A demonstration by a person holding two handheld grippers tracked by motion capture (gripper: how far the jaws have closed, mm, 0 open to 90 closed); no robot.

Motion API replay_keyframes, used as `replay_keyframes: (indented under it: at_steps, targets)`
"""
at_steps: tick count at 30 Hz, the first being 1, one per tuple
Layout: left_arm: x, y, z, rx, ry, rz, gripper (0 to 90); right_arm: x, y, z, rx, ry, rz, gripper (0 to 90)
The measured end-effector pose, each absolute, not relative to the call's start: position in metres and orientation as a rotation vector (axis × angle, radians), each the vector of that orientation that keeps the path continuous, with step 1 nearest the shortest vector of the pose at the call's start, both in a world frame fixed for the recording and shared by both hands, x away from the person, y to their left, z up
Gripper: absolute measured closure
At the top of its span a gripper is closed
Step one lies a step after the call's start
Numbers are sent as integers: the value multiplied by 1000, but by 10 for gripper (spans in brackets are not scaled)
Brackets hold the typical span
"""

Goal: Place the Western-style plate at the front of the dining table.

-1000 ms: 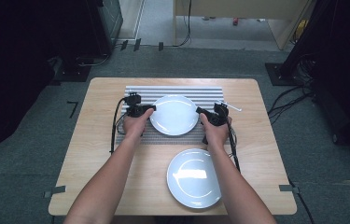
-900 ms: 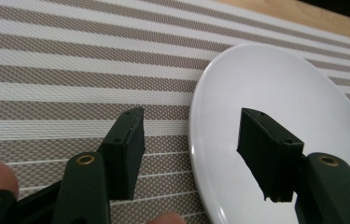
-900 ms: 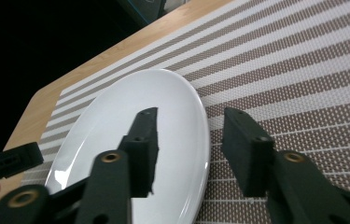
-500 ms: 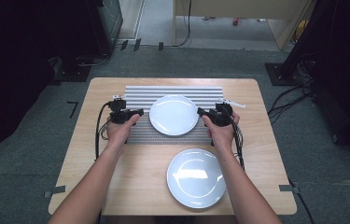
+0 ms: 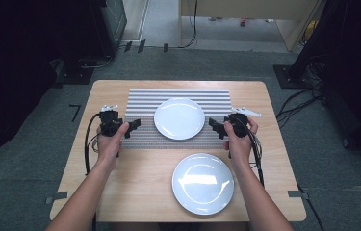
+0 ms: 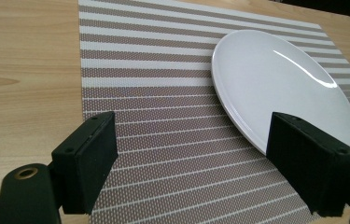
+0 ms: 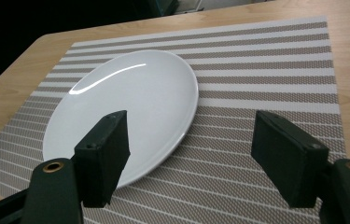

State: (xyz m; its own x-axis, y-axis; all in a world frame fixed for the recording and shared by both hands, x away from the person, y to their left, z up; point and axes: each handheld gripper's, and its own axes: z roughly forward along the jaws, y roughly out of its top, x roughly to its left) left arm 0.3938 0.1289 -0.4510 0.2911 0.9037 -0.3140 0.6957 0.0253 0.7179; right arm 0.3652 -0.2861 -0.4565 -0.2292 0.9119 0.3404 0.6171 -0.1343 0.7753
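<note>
A white plate [image 5: 179,118] lies flat on the striped placemat [image 5: 142,139] at the middle of the table. My left gripper [image 5: 132,128] stands to the plate's left over the mat's edge, apart from the rim. Its jaws have just been opening, and only mat shows between them in the left gripper view [image 6: 200,156], with the plate [image 6: 275,79] beyond the right jaw. My right gripper [image 5: 216,128] mirrors it on the plate's right. Its jaws have also just been opening and hold nothing [image 7: 196,154], and the plate [image 7: 126,102] lies behind the left jaw.
A second white plate [image 5: 203,183] sits on the bare wooden table [image 5: 135,192] near the front edge, between my forearms. Cables trail from both grippers along the table. Dark equipment and floor cables surround the table.
Both grippers have drawn back from the plate's rim, the left one leftward and the right one rightward. Their jaws stand wider apart. The plate stays put on the mat.
</note>
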Motion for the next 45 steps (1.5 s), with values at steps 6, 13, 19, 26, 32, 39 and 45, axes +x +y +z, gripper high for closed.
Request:
replay_keyframes:
  at_steps: [6, 13, 19, 26, 32, 39, 45]
  targets:
    - [375, 133, -442, 1693, 1402, 302, 155, 350, -297, -458, 1681, 1834, 1292, 252]
    - [356, 137, -440, 1674, 1388, 303, 155, 332, -307, -452, 1663, 1827, 1311, 249]
    - [340, 141, -443, 1702, 1381, 345, 155, 315, -316, -447, 1647, 1816, 1298, 242]
    - [319, 153, -446, 1702, 1369, 363, 155, 297, -332, -449, 1661, 1802, 1288, 239]
    - [301, 166, -447, 1693, 1373, 386, 155, 282, -346, -453, 1676, 1791, 1278, 237]
    - [284, 178, -448, 1697, 1373, 440, 155, 265, -366, -455, 1684, 1760, 1271, 237]
    - [273, 185, -451, 1695, 1382, 452, 155, 249, -380, -458, 1697, 1742, 1258, 236]
